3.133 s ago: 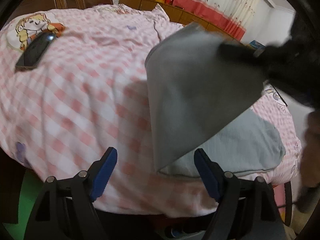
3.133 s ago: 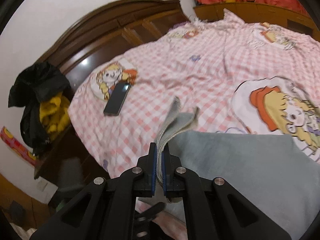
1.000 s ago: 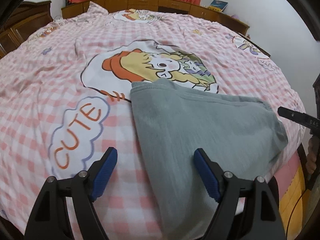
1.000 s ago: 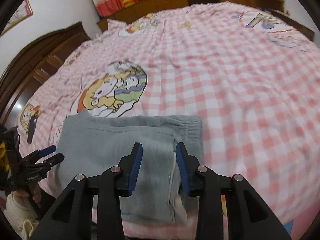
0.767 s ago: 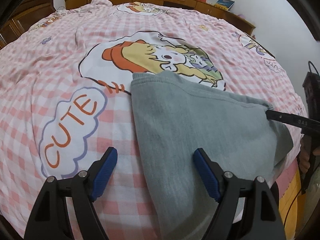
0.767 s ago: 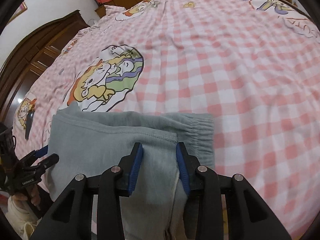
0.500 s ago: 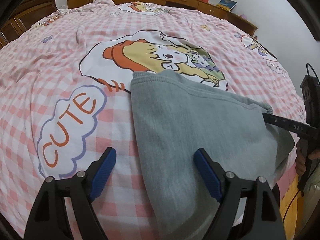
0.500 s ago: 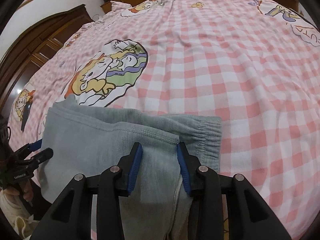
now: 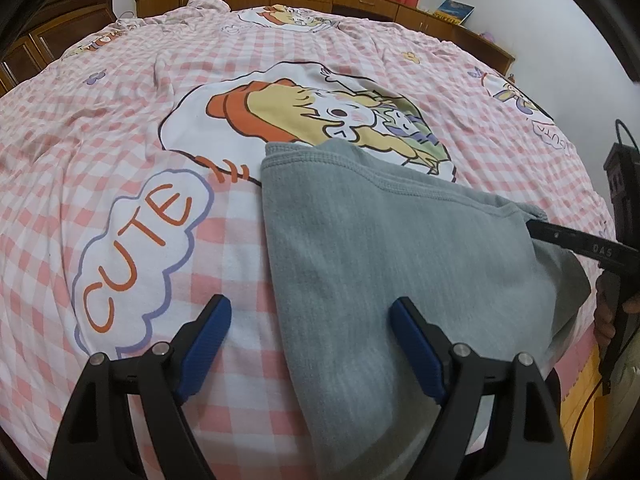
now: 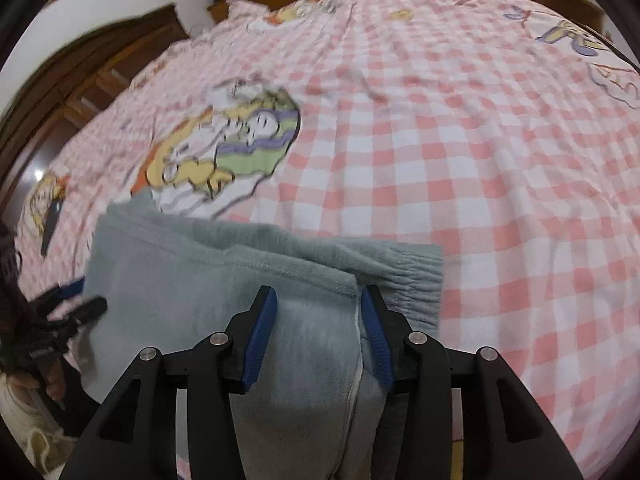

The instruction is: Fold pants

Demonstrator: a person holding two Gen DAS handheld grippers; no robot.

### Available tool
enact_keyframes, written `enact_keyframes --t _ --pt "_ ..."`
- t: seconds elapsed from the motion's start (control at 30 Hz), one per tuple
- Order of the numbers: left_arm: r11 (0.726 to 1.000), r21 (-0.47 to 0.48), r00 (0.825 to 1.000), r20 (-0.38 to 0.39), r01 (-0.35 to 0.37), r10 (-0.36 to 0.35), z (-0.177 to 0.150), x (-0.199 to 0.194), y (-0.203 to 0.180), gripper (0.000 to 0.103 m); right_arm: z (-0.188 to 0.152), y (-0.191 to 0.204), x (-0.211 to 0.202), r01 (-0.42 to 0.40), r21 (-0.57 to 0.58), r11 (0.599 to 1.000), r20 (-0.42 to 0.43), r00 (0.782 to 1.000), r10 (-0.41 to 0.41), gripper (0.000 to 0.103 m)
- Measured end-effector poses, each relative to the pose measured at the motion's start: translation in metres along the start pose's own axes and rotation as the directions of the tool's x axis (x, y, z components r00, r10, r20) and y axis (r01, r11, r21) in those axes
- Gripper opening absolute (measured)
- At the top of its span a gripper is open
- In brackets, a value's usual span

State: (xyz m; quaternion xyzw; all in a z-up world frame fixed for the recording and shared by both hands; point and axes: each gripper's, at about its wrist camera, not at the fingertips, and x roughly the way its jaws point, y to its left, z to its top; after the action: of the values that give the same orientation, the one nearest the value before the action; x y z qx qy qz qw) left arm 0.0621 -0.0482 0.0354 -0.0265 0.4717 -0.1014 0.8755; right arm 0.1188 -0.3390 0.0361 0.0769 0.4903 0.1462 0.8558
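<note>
The grey pants [image 9: 384, 248], lying folded at the near edge of the bed [image 9: 120, 128], are judged soft and limp, best pinched at a folded corner, while the left gripper [image 9: 310, 346] is held wide open and the right gripper [image 10: 318, 334], just opening, presses nothing.

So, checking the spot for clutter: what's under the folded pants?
The pants lie on the checked sheet, covering one edge of its cartoon print. Whatever else lies beneath is hidden.
</note>
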Motion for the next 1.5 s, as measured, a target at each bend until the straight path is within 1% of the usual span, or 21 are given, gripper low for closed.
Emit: enact_keyframes --t 0.1,0.13,0.17,0.23,0.27,0.37,0.47,0.57,0.63,0.73,0.8,0.83,0.97,1.0,1.07,1.1,1.2,1.27,1.37,1.43,1.5 --pt "1.0 -0.003 1.0 -0.001 0.002 -0.002 0.0 0.0 0.0 0.086 -0.003 0.006 0.008 -0.019 -0.024 1.0 -0.017 1.0 0.019 0.045" --pt "1.0 -0.005 1.0 -0.002 0.003 -0.003 0.0 0.0 0.0 0.086 -0.005 0.009 0.008 -0.008 -0.032 0.999 -0.009 1.0 0.008 0.04" --pt "1.0 -0.006 1.0 -0.003 0.004 -0.004 0.0 0.0 0.0 0.086 -0.006 0.01 0.007 -0.016 -0.037 0.999 -0.006 1.0 0.016 0.03" --pt "1.0 -0.006 1.0 -0.002 0.004 -0.004 0.0 0.0 -0.001 0.086 -0.01 0.013 -0.001 -0.022 -0.021 1.0 0.011 1.0 0.022 0.018" --pt "1.0 -0.005 1.0 -0.002 0.002 -0.002 0.0 0.0 -0.001 0.086 -0.012 0.014 -0.006 -0.024 -0.015 1.0 0.026 0.999 0.024 0.015" --pt "1.0 -0.004 1.0 0.006 -0.001 0.001 0.0 -0.002 -0.001 0.086 -0.015 0.022 -0.033 -0.026 -0.021 0.999 0.097 0.995 0.028 0.013" --pt "1.0 -0.005 1.0 0.029 0.008 -0.008 0.001 -0.008 -0.002 0.086 -0.013 0.031 -0.062 0.05 -0.024 0.998 0.154 0.987 -0.046 0.013" --pt "1.0 0.006 0.999 0.043 0.001 -0.002 0.004 -0.011 -0.008 0.086 -0.008 0.042 -0.075 0.195 -0.066 0.979 0.19 0.965 -0.18 0.013" --pt "1.0 0.023 0.999 0.049 0.006 -0.007 0.006 -0.01 -0.013 0.086 -0.004 0.041 -0.069 0.237 -0.079 0.968 0.179 0.959 -0.22 0.013" --pt "0.998 0.054 0.999 0.036 -0.017 0.015 0.007 -0.001 -0.022 0.086 -0.003 0.03 -0.038 0.294 -0.087 0.952 0.118 0.952 -0.283 0.014" --pt "0.998 0.065 0.999 0.038 -0.026 0.024 0.006 0.004 -0.024 0.086 -0.008 0.018 -0.011 0.307 -0.083 0.948 0.064 0.951 -0.303 0.015" --pt "0.998 0.066 0.999 0.039 -0.024 0.021 0.006 0.006 -0.024 0.086 -0.01 0.014 -0.007 0.304 -0.076 0.95 0.067 0.952 -0.3 0.019" --pt "0.998 0.065 0.999 0.038 -0.006 0.004 0.005 0.006 -0.019 0.087 -0.012 0.004 -0.022 0.267 -0.034 0.963 0.093 0.96 -0.263 0.021" --pt "0.998 0.065 0.999 0.039 -0.011 0.009 0.005 0.006 -0.019 0.087 -0.013 0.002 -0.027 0.28 -0.021 0.96 0.097 0.956 -0.277 0.023" --pt "0.998 0.057 0.999 0.049 -0.021 0.019 0.007 0.002 -0.014 0.087 -0.014 0.001 -0.038 0.321 0.003 0.947 0.115 0.941 -0.32 0.042" --pt "0.999 0.047 0.998 0.055 -0.021 0.018 0.008 0.0 -0.011 0.087 -0.015 -0.001 -0.046 0.309 0.019 0.951 0.127 0.943 -0.309 0.045" --pt "1.0 0.024 0.998 0.07 -0.001 -0.001 0.014 -0.004 -0.003 0.087 -0.017 -0.009 -0.062 0.228 0.059 0.972 0.135 0.963 -0.234 0.053" --pt "1.0 0.012 0.998 0.063 0.028 -0.029 0.021 -0.001 0.002 0.087 -0.015 -0.014 -0.061 0.21 0.077 0.975 0.141 0.966 -0.219 0.059" --pt "0.999 -0.018 0.997 0.065 0.05 -0.049 0.03 0.005 0.009 0.087 -0.013 -0.023 -0.042 0.206 0.093 0.974 0.095 0.972 -0.215 0.061" --pt "0.998 -0.028 0.997 0.056 0.055 -0.053 0.035 0.012 0.012 0.087 -0.015 -0.032 -0.023 0.169 0.121 0.978 0.05 0.983 -0.176 0.061" --pt "0.998 -0.028 0.997 0.053 0.055 -0.053 0.04 0.019 0.013 0.087 -0.018 -0.038 -0.016 0.122 0.157 0.98 0.082 0.987 -0.135 0.065"
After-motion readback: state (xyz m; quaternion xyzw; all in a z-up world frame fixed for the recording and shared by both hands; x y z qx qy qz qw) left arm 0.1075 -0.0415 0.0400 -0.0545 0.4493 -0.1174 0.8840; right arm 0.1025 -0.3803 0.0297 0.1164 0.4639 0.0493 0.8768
